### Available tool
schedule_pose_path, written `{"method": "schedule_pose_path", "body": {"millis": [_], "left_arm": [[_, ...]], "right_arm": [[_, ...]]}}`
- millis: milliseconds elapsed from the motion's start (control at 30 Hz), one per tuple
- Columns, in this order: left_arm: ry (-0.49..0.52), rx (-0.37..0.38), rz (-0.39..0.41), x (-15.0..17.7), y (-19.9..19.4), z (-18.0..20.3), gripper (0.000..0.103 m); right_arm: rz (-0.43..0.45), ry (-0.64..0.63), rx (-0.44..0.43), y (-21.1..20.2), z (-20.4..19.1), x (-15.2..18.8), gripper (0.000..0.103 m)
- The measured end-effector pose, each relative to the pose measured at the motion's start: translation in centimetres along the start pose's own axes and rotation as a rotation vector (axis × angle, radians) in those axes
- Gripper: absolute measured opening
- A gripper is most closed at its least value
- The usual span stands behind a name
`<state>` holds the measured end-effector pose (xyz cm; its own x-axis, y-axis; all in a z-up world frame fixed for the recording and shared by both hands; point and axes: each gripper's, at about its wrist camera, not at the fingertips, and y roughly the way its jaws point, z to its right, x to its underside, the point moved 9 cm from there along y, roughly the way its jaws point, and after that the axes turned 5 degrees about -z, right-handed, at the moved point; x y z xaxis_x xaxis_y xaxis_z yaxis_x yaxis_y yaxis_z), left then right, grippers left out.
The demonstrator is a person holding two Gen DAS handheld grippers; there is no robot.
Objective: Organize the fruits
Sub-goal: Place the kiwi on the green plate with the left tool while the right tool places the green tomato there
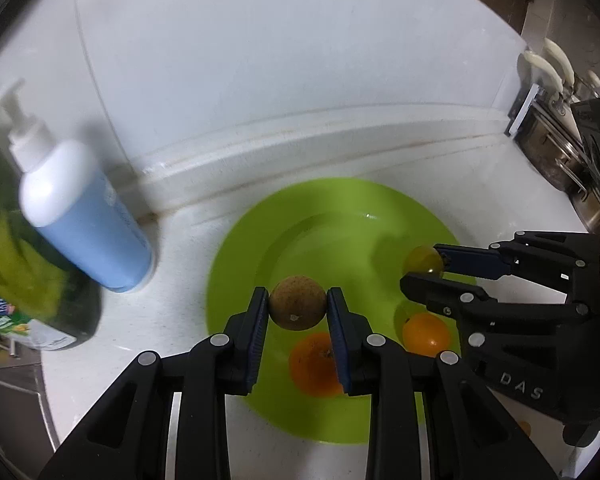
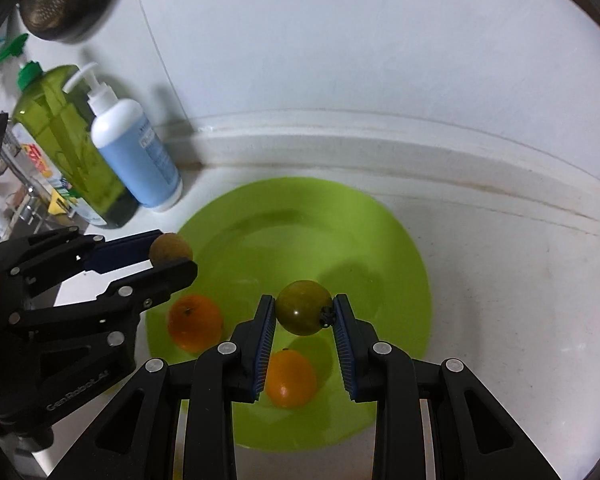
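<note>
A lime-green plate lies on the white counter. My left gripper is shut on a brown speckled round fruit and holds it above the plate's near part; the same fruit shows in the right wrist view. My right gripper is shut on a green-yellow tomato above the plate; the tomato also shows in the left wrist view. Two orange fruits lie on the plate, one under the left gripper, one under the right gripper.
A white and blue pump bottle and a green dish-soap bottle stand left of the plate. A white wall with a raised ledge runs behind. A metal rack with utensils sits at the far right.
</note>
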<state>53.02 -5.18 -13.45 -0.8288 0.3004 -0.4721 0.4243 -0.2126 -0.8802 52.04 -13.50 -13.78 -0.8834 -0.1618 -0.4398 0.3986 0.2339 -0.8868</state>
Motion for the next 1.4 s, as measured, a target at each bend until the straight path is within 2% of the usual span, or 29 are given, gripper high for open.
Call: {"method": "schedule_pose_path", "body": {"millis": [200, 867, 1167, 1400], "left_arm": [[-0.013, 0.026, -0.054, -0.5, 2.1, -0.2, 0.030], [-0.006, 0.017, -0.113, -0.1, 4.5, -0.2, 0.030], [-0.012, 0.017, -0.090, -0.4, 3.8, 0.0, 0.030], [-0.027, -0.010, -0.017, -0.6, 0.7, 0.0, 0.037]], "right_arm": [[-0.038, 0.007, -0.005, 1.6, 0.2, -0.1, 0.030], [-0.091, 0.010, -0.012, 3.7, 0.2, 0.2, 0.030], [-0.077, 0.012, -0.022, 3.4, 0.1, 0.3, 0.031], [-0.035, 0.014, -0.018, 1.4, -0.1, 0.3, 0.032]]}}
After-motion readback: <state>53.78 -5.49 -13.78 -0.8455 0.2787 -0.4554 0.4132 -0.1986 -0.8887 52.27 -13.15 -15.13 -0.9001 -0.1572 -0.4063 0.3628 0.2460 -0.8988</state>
